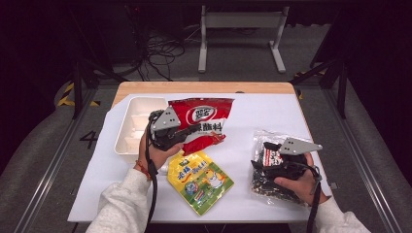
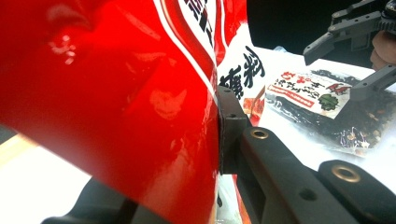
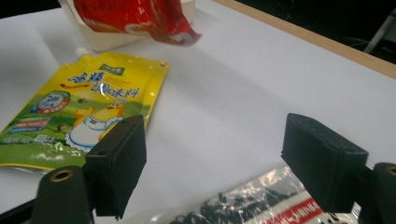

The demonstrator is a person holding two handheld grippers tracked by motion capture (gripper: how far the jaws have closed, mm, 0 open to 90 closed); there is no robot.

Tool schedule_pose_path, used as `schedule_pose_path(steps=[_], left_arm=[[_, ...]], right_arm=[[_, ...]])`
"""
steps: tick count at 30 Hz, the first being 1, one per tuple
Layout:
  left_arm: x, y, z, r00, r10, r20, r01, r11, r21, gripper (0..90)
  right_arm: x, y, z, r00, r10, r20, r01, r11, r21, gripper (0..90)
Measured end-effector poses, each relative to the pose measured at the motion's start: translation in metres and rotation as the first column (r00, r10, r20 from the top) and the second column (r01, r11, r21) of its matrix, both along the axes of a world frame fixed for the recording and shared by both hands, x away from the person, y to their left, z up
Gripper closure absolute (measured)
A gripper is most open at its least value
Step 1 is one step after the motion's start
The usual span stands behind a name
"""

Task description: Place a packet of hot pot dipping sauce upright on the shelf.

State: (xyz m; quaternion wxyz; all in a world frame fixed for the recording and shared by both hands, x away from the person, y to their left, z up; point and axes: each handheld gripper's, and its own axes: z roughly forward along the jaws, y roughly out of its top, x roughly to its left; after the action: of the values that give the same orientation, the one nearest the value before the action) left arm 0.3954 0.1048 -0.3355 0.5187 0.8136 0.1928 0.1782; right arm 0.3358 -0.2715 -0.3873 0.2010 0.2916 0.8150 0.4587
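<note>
Left fingers (image 2: 231,126): clamped on red bag (image 1: 204,121), held over tray (image 1: 127,127)
Right fingers (image 3: 116,158): apart, nothing between, above dark packet (image 1: 272,167)
Yellow pouch (image 1: 199,180): flat on table (image 1: 272,111)

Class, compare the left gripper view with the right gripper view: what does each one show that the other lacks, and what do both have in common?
Left gripper view alone: the left gripper clamped on the red bag, and the right gripper seen from afar. Right gripper view alone: the yellow pouch, the white tray and the right gripper's open jaws with nothing between them. Both: the red bag, the clear packet of dark bits and the white table cover.
</note>
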Motion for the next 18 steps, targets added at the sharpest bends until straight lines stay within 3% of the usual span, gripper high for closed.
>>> schedule_pose_path(steps=[9,18], left_arm=[[0.009,0.025,0.017,0.9977,0.047,0.048,-0.048,0.9987,0.016,88.5],[0.038,0.077,0.036,0.9907,0.093,0.1,-0.097,0.9947,0.034,88.5]], right_arm=[[0.001,-0.014,-0.005,0.9992,-0.033,-0.021,0.034,0.999,0.029,21.8],[-0.01,-0.015,-0.012,0.999,-0.038,-0.024,0.038,0.9992,0.015,21.7]])
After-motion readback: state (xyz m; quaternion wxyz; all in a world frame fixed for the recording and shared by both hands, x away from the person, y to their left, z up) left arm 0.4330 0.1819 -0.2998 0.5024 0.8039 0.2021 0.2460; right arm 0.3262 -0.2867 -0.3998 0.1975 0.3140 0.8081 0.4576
